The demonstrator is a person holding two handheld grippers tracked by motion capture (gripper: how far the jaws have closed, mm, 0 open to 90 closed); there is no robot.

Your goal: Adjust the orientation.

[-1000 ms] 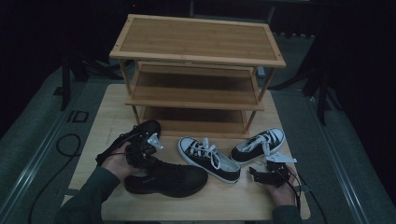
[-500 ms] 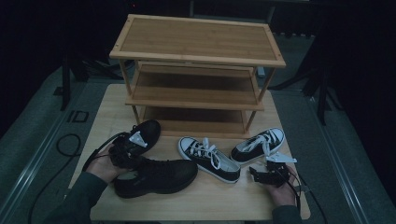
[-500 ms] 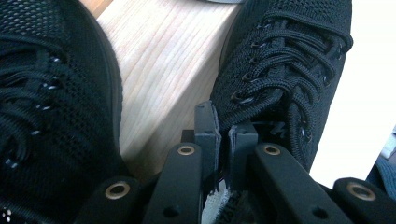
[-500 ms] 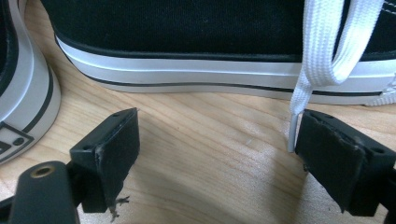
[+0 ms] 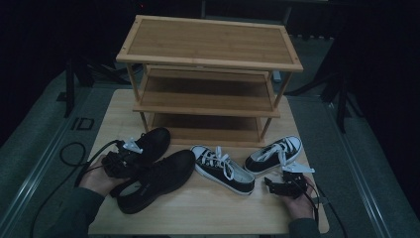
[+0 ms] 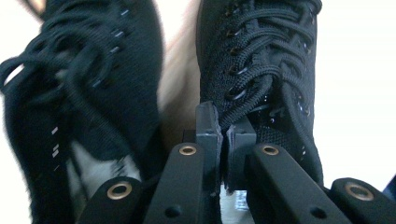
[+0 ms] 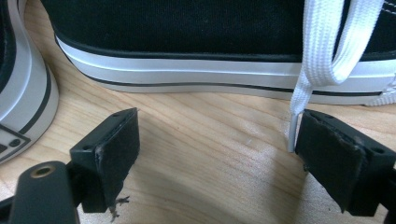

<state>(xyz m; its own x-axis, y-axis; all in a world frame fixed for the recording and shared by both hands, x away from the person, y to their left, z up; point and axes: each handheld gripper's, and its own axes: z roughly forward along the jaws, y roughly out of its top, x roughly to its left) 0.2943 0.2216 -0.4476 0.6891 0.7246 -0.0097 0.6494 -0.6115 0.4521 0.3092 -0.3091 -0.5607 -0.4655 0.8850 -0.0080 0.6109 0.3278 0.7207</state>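
Note:
Two black lace-up shoes lie at the table's left. My left gripper (image 5: 130, 157) sits between them, shut on the collar edge of the nearer black shoe (image 5: 158, 179). In the left gripper view its pads meet at the left gripper (image 6: 223, 126) tips, pinching that shoe (image 6: 261, 60); the farther black shoe (image 6: 93, 79) lies to the left. Two black-and-white sneakers (image 5: 223, 168) (image 5: 275, 153) rest mid-right. My right gripper (image 5: 277, 182) is open on the table just before the right sneaker. In the right gripper view the right gripper (image 7: 217, 140) faces that sneaker's sole (image 7: 210, 60), a white lace (image 7: 322, 46) hanging beside one pad.
A three-tier wooden shoe rack (image 5: 208, 84) stands at the back of the wooden table (image 5: 208, 213), its shelves bare. The farther black shoe (image 5: 153, 141) lies close to the rack's left leg. Cables trail from both grippers off the table's front corners.
My left gripper has moved left, dragging the nearer black shoe with it and swinging its heel toward the table's front left. The right gripper and both sneakers have stayed put.

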